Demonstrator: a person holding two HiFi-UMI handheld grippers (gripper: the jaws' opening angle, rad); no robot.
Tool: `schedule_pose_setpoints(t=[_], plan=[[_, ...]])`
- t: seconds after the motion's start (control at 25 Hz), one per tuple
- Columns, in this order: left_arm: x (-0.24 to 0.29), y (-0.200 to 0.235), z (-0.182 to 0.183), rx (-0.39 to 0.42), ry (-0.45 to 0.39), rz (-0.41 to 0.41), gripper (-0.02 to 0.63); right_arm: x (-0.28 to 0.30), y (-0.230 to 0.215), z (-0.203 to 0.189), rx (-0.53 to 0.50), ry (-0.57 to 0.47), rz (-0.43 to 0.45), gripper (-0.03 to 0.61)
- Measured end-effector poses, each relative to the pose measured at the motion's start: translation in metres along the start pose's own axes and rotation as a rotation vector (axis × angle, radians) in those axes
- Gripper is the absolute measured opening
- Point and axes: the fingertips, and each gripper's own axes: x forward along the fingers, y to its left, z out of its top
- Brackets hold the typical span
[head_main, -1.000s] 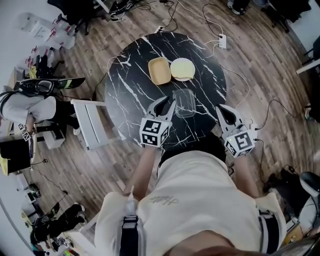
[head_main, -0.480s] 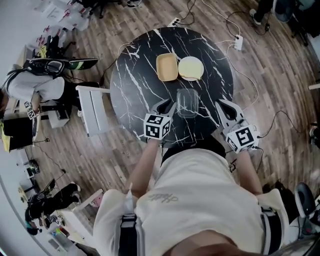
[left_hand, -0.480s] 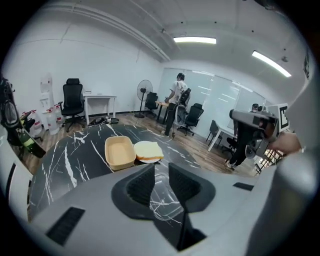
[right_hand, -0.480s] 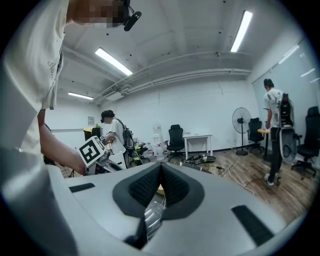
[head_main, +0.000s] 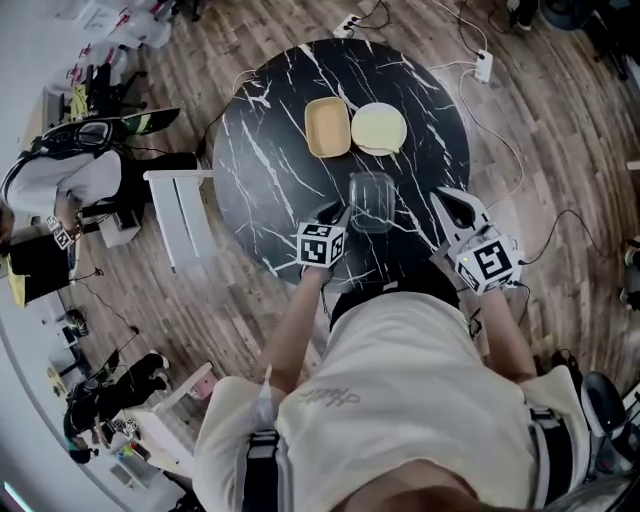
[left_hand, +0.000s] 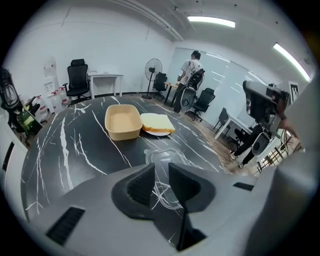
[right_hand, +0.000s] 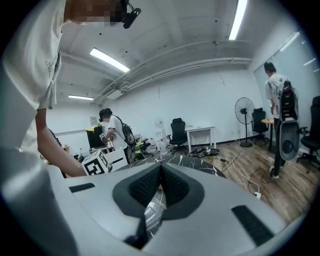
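Item: clear plastic container (head_main: 372, 200), on a round black marble table (head_main: 265, 150), toward its 6 o'clock edge.
Left gripper (head_main: 333, 213): at the container's 7 o'clock, jaws a narrow gap apart, nothing between them.
Right gripper (head_main: 455, 205): at its 4 o'clock, jaws pressed together, empty.
Handling, by judgement: the thin wall likely flexes — take the near rim squarely and lightly.
Nearby: tan tray (head_main: 327, 127) at 12 o'clock, bread on a plate (head_main: 379, 128) at 1 o'clock — both apart from the container, neither in the way.
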Motion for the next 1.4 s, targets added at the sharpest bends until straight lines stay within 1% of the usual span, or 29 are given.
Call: schedule_pose_setpoints(t=[0.12, 0.2, 0.36, 0.44, 0.6, 0.72, 0.84, 0.96, 1.16, 1.2, 1.24, 1.4], plan=[[0.015, 0.006, -0.016, 0.019, 0.054, 0.012, 0.103, 0.003, -0.002, -0.002, -0.023, 0.024, 0.008, 0.008], [0.023, 0.011, -0.024, 0.009, 0.074, 0.023, 0.102, 0.004, -0.004, -0.007, -0.024, 0.043, 0.012, 0.008], [0.036, 0.020, -0.035, -0.030, 0.116, 0.028, 0.103, 0.006, -0.014, -0.015, 0.052, 0.048, 0.008, 0.008], [0.041, 0.022, -0.042, -0.041, 0.139, 0.025, 0.102, 0.007, -0.019, -0.018, 0.070, 0.056, 0.003, 0.008], [0.049, 0.022, -0.053, -0.064, 0.165, 0.025, 0.102, 0.014, -0.021, -0.018, 0.028, 0.077, 0.014, 0.008], [0.053, 0.023, -0.057, -0.076, 0.183, 0.024, 0.102, 0.022, -0.020, -0.016, 0.013, 0.081, 0.032, 0.008], [0.056, 0.027, -0.058, -0.080, 0.194, 0.030, 0.102, 0.031, -0.019, -0.013, 0.039, 0.074, 0.047, 0.008], [0.057, 0.029, -0.057, -0.093, 0.204, 0.018, 0.101, 0.037, -0.016, -0.008, 0.052, 0.065, 0.071, 0.008], [0.057, 0.028, -0.057, -0.083, 0.235, 0.002, 0.087, 0.044, -0.017, -0.005, 0.054, 0.063, 0.088, 0.008], [0.058, 0.026, -0.057, -0.080, 0.243, -0.005, 0.082, 0.045, -0.018, -0.006, 0.058, 0.063, 0.089, 0.008], [0.059, 0.024, -0.056, -0.079, 0.249, -0.014, 0.039, 0.046, -0.019, -0.006, 0.061, 0.064, 0.090, 0.008], [0.064, 0.020, -0.055, -0.096, 0.264, -0.027, 0.026, 0.049, -0.018, -0.003, 0.057, 0.054, 0.099, 0.008]])
